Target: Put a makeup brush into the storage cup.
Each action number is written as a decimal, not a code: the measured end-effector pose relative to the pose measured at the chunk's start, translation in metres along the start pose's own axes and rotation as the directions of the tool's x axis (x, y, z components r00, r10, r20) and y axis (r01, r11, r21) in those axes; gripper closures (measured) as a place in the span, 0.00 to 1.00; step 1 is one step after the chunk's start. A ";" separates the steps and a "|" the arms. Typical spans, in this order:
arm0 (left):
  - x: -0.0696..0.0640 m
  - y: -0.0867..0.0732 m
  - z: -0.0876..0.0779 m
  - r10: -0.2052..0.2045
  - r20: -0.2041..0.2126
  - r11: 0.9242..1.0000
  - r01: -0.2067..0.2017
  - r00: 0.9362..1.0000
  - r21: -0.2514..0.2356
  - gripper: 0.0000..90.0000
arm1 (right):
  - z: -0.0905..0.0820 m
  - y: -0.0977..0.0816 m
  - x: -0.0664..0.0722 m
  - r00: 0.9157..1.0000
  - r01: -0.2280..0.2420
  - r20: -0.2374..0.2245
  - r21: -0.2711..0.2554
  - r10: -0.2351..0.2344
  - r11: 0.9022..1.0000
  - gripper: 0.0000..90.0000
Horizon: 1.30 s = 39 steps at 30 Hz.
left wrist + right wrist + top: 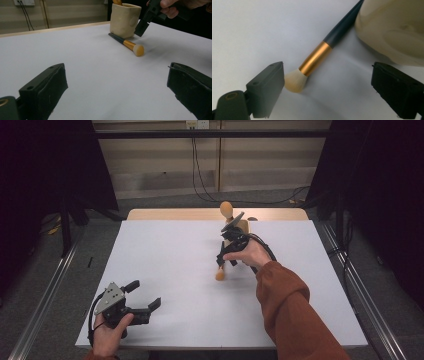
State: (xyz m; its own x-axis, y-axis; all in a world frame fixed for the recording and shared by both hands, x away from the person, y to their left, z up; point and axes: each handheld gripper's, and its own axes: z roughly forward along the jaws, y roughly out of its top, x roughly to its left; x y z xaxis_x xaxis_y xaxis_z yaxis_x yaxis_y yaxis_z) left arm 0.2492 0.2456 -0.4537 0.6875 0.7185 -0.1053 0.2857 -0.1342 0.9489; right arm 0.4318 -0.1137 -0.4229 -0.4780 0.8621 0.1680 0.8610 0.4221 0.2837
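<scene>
A makeup brush (315, 58) with a dark blue handle, gold ferrule and pale bristle head lies on the white table (165, 265), its handle end against a cream cup (392, 30). My right gripper (329, 87) hovers low over the brush head with its jaws open on either side; the left jaw is close to the bristles, not pressing. In the high view the right gripper (226, 259) covers most of the brush (220, 274), just in front of the cup (242, 226). My left gripper (145, 294) rests open near the front left, holding nothing.
A second brush with an orange head (226, 209) stands in the cup. From the left gripper view the cup (124, 20), lying brush (127, 44) and right gripper (145, 22) sit far across the table. A wooden strip (175, 214) edges the table's back.
</scene>
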 end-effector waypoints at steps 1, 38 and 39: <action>0.000 0.000 0.000 -0.003 0.005 1.000 0.003 1.000 0.002 0.03 | 0.002 0.001 0.001 1.000 -0.003 0.005 0.005 0.003 1.000 0.15; -0.003 0.000 0.002 0.032 0.013 0.999 -0.032 0.999 0.018 0.03 | 0.040 0.016 0.023 0.990 -0.090 0.119 0.092 0.079 0.992 0.63; -0.003 0.000 0.002 0.030 0.012 0.999 -0.030 0.999 0.018 0.03 | 0.040 0.016 0.024 0.989 -0.090 0.124 0.094 0.078 0.991 0.64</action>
State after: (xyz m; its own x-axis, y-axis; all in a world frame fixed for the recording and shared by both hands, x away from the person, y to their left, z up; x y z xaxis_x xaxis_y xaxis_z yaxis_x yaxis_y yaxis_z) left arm 0.2483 0.2416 -0.4541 0.7038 0.7058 -0.0806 0.2772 -0.1683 0.9460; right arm 0.4409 -0.0752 -0.4519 -0.3838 0.9207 0.0713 0.9132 0.3670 0.1772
